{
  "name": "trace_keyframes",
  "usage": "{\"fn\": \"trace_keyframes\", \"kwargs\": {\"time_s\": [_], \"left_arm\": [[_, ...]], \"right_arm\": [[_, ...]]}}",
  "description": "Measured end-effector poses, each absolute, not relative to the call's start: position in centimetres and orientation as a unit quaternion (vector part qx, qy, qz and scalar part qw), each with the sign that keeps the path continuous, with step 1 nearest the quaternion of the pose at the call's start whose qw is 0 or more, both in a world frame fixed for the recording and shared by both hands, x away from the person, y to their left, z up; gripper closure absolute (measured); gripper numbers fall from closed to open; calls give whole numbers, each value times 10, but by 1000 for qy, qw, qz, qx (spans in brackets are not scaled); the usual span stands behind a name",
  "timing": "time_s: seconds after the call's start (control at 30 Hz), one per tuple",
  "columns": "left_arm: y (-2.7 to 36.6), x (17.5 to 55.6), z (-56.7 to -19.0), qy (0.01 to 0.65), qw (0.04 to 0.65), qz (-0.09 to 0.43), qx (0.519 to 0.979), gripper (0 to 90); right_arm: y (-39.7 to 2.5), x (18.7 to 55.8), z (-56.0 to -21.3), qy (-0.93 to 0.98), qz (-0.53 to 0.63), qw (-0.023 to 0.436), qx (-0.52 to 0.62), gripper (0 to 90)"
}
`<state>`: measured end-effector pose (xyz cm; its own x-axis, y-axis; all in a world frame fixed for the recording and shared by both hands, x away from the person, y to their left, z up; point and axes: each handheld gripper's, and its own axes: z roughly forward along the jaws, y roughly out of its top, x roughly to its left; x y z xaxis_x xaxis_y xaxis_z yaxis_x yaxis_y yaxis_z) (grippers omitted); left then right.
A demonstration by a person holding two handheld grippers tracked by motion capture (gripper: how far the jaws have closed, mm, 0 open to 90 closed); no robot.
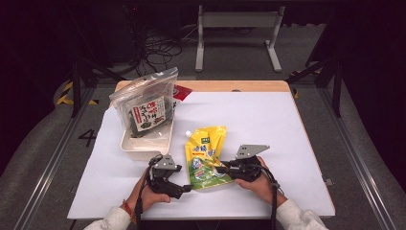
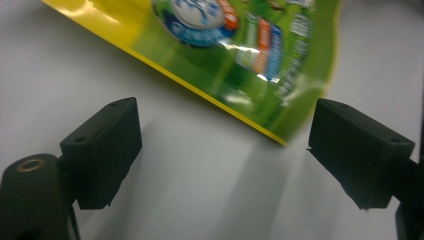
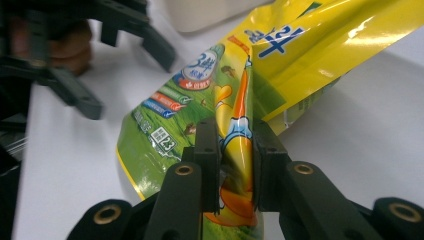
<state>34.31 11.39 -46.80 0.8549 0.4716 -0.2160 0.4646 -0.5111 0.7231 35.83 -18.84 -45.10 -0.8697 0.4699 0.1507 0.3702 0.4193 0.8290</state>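
While the right gripper (image 3: pixel 235 165) pinched a raised fold of the pouch (image 1: pixel 206 155), its jaws closed on the glossy film, the left gripper (image 2: pixel 225 145) sat wide open with nothing between its jaws, just short of the pouch's lower corner. The pouch lay on the desk (image 1: pixel 268 120) near the front edge, between the two grippers, with its spout end pointing toward the tray (image 1: pixel 143 146).

The hold looked risky: the film was slick and the fold narrow, so a lift could have let the pouch slide out or swing and sag under its own weight. If the left gripper had closed where it was, it might have caught only the thin seam or missed the corner altogether. A sideways tug could also have dragged the pouch into the tray, where a clear bag (image 1: pixel 146 103) stood leaning.

A white sheet covered the desk, wood showing at the far edge. Beyond it the room was dark, with cables (image 1: pixel 158 48) on a grey floor and a white frame (image 1: pixel 237 28).
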Motion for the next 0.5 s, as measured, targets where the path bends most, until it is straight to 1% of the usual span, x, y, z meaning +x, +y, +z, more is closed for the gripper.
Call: {"fn": "trace_keyframes", "kwargs": {"time_s": [0.2,0.3,0.33,0.43,0.5], "left_arm": [[108,349,-468,274,431,-31,859,99],[108,350,-468,275,442,-37,853,106],[109,349,-466,274,450,-38,849,126],[111,347,-462,266,463,-29,845,155],[112,345,-458,265,476,-25,838,160]], "right_arm": [[-184,340,-453,843,490,46,216,773],[-184,339,-452,842,496,50,209,773],[-184,339,-451,843,496,50,205,772],[-180,336,-453,844,497,51,195,764],[-176,334,-452,847,494,62,186,758]]}}
